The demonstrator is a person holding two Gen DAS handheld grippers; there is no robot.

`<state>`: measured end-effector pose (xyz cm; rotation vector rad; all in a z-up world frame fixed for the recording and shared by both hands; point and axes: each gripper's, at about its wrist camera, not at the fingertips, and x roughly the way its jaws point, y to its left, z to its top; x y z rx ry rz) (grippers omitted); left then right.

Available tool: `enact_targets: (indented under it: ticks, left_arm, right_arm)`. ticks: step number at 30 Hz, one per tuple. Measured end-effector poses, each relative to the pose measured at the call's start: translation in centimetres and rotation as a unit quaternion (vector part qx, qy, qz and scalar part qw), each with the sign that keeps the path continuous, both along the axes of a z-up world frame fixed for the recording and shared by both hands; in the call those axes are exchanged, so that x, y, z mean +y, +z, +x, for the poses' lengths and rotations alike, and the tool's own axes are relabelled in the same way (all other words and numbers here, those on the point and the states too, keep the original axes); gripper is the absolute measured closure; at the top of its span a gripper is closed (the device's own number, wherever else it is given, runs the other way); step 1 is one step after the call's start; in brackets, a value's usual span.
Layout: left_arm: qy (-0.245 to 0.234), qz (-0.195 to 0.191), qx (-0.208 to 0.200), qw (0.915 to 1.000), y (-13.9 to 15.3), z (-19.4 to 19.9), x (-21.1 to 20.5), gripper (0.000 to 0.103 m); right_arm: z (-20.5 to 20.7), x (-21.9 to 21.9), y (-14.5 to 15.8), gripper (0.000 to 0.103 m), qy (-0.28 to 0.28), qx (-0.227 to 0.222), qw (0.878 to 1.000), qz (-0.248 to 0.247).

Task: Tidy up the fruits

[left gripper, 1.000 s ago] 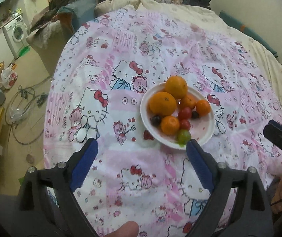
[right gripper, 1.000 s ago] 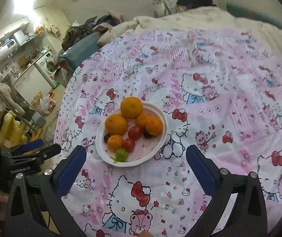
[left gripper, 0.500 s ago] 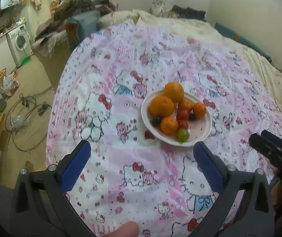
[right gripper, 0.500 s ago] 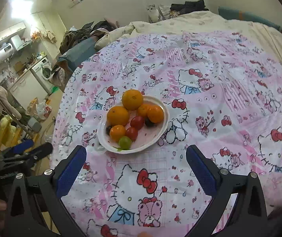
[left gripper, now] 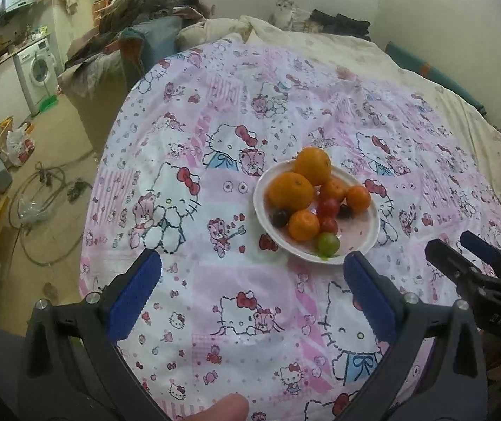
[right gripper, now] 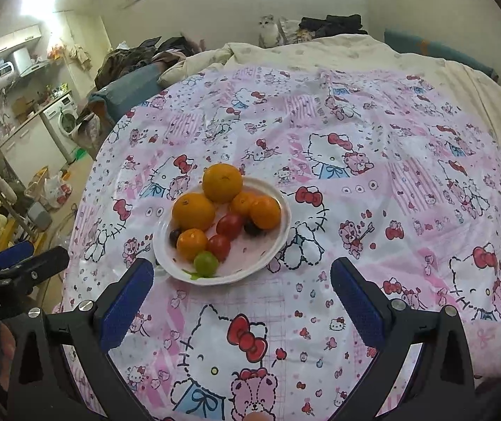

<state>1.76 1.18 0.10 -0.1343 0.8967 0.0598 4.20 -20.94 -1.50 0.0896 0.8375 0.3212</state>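
— Where is the fruit?

— On the white plate (right gripper: 278, 242) in front of you, on the pink cartoon bedspread (right gripper: 373, 161): two big oranges (right gripper: 222, 182), smaller ones, red tomatoes (right gripper: 230, 226), dark grapes and a green tomato (right gripper: 206, 263) at the near rim.

— And your claws?

— Your left gripper (left gripper: 250, 289) and right gripper (right gripper: 241, 293) both hang spread wide over the bedspread, holding nothing, the plate just beyond their blue pads (right gripper: 127, 303). A cat (right gripper: 268, 33) sits at the far wall.

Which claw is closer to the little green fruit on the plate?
It's close, but the right gripper looks nearer: the green fruit sits just past its left finger. The left gripper is also open, with the fruit just beyond its right finger.
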Motion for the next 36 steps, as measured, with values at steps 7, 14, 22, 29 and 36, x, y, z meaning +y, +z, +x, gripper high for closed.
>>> enact_targets:
  ticks: [7,14,22,29,36]
  left_arm:
    - [0.002,-0.010,0.011,0.9999,-0.30,0.10,0.10,0.001]
    - [0.000,-0.006,0.011,0.9999,-0.41,0.20,0.01,0.001]
    - [0.000,-0.003,0.011,0.9999,-0.56,0.27,-0.22,0.001]
    - [0.000,-0.003,0.011,0.9999,-0.58,0.15,-0.33,0.001]
    - [0.001,-0.005,0.010,0.9999,-0.59,0.25,-0.12,0.001]
  right_arm:
    - [0.29,-0.49,-0.21,0.000,-0.013,0.009,1.000,0.002]
    - [0.31,-0.55,-0.21,0.000,-0.012,0.011,1.000,0.004]
    - [0.20,-0.62,0.15,0.000,-0.013,0.006,1.000,0.006]
    - [0.11,-0.71,0.40,0.000,-0.014,0.003,1.000,0.009]
    - [0.01,-0.67,0.45,0.000,-0.014,0.003,1.000,0.009]
